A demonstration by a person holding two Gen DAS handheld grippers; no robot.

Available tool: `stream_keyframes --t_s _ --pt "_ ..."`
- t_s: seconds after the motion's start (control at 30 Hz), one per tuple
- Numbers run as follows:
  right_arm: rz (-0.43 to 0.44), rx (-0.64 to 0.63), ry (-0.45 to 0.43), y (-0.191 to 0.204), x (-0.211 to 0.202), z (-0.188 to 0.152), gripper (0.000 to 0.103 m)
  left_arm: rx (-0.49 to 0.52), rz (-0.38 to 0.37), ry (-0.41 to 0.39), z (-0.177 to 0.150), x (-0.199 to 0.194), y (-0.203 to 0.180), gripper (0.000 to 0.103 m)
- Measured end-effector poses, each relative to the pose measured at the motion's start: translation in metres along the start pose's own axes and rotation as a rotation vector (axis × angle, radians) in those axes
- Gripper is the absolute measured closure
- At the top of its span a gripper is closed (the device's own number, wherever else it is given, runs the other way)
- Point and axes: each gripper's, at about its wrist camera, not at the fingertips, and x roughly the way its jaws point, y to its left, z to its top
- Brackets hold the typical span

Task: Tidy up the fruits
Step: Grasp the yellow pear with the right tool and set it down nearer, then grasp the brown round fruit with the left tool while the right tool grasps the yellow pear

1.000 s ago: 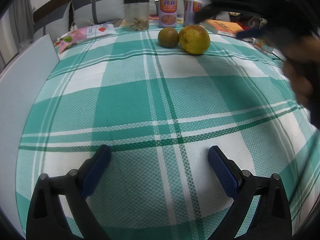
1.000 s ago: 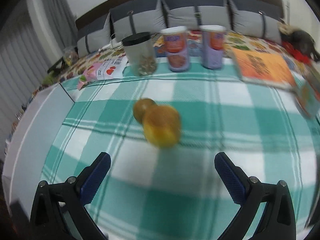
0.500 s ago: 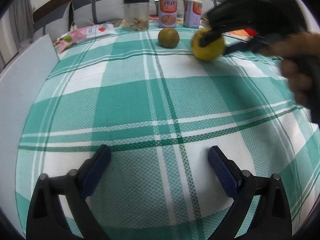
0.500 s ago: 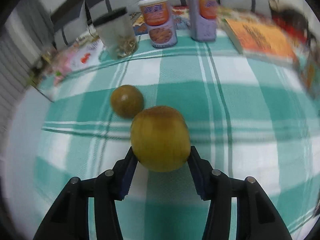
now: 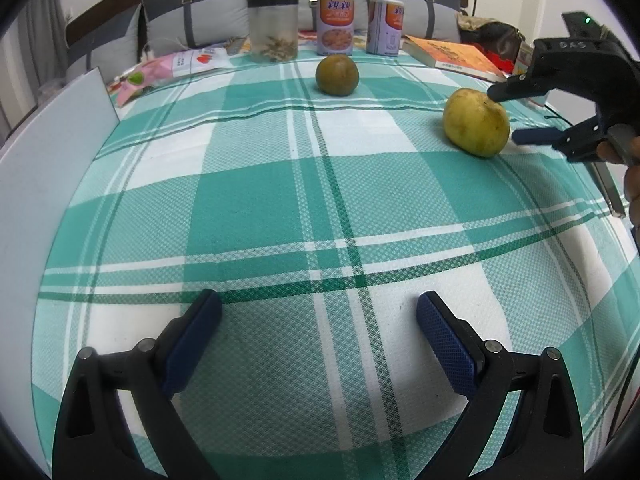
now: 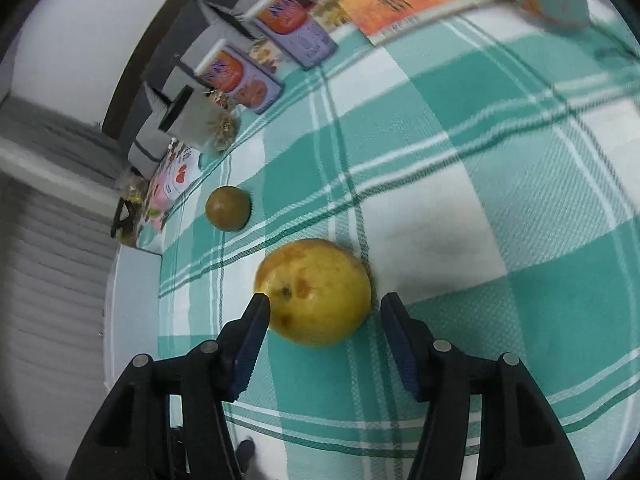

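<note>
**Inspector:** Right wrist view: the yellow fruit (image 6: 314, 292) sits on the checked cloth (image 6: 460, 208), between the fingers of the right gripper (image 6: 324, 312). The left pad touches or nearly touches the skin; the right pad stands just clear. Jaws are parted, nothing clamped.

**Assistant:** And the left gripper (image 5: 318, 320)?

**Inspector:** Wide apart, empty, low over the near cloth, well away from both fruits. The green fruit (image 5: 337, 75) lies apart from the yellow one, near the two cans (image 5: 335, 24) and the jar (image 5: 274, 28).

**Assistant:** Advice for this step?

**Inspector:** My judgement: this is a release. Part the jaws evenly and draw straight back along the fingers, so neither pad nudges the fruit. It is round and could roll.

**Assistant:** Surfaces?

**Inspector:** Yellow fruit: slightly lumpy, matte rind with brown blemishes, likely firm. Green fruit: smaller, rounder, dull olive skin. Cloth: woven, fine dimpled texture, some wrinkles, which should damp rolling. Pads: dark blue, ribbed. A book (image 5: 452, 54) lies flat at the far right edge.
</note>
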Motion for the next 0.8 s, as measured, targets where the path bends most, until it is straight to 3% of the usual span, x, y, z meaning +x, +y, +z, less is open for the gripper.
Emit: stream_keyframes --t_s 0.03,0.1,0.17,0.3,0.4,0.47,0.67,0.8 --pt "-0.010 -0.016 -0.017 0.001 -0.003 0.001 0.035 0.000 0.000 0.000 0.000 0.000 0.000 0.004" --pt "-0.029 -0.059 -0.081 0.005 -0.019 -0.008 0.012 -0.001 -0.001 0.000 0.000 0.000 0.000 0.004" --pt "-0.097 -0.122 -0.165 0.008 -0.041 -0.031 0.009 -0.002 -0.006 0.001 0.000 0.000 0.000 0.004" --pt "-0.294 -0.239 -0.239 0.000 -0.057 -0.090 0.006 -0.002 -0.052 0.023 0.009 0.002 0.003 0.004" --pt "-0.361 -0.295 -0.242 -0.010 -0.051 -0.132 0.006 -0.072 -0.116 0.022 0.043 0.013 0.018 0.004" --pt "-0.384 -0.314 -0.234 -0.014 -0.045 -0.151 0.006 -0.120 -0.103 0.007 0.079 0.026 0.025 0.004" --pt "-0.418 -0.366 -0.186 -0.010 -0.029 -0.151 0.002 -0.048 -0.050 -0.030 0.164 0.073 0.005 0.005" --pt "-0.448 -0.394 -0.168 -0.006 -0.022 -0.151 0.000 0.015 -0.023 -0.028 0.194 0.102 -0.016 0.005"
